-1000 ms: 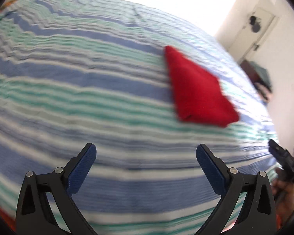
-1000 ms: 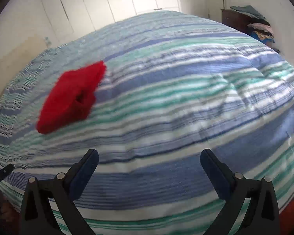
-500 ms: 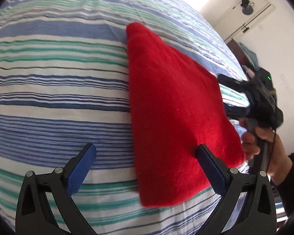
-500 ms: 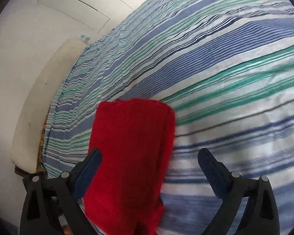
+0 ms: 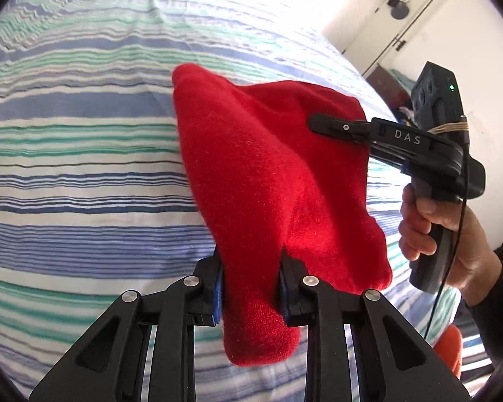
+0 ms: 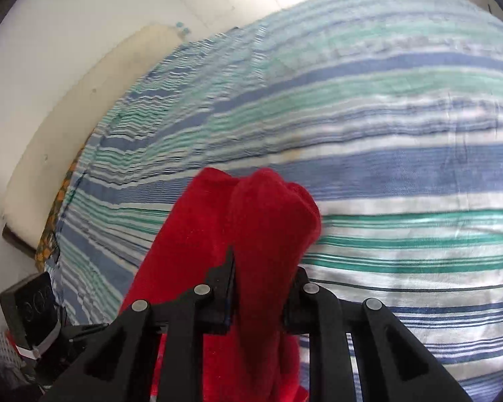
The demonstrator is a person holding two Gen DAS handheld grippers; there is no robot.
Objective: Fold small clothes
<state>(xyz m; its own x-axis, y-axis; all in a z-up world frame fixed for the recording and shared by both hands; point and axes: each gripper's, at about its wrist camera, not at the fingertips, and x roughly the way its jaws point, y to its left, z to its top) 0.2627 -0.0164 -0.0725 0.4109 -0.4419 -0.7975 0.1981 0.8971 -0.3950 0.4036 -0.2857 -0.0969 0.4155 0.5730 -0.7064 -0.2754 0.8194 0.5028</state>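
Gripping the red cloth (image 5: 271, 181) near its close edge, the left gripper (image 5: 251, 288) has its jaws pressed on a fold of the fabric. The right gripper (image 6: 261, 288) is closed on another part of the same cloth (image 6: 251, 234), and in the left view its black finger lies against the far right corner of it. The cloth is over the striped bed (image 5: 84, 154), bunched between the two grippers; I cannot tell how much of it touches the sheet. A hand (image 5: 442, 234) holds the handle of the right gripper. A white door (image 5: 399, 23) stands behind.
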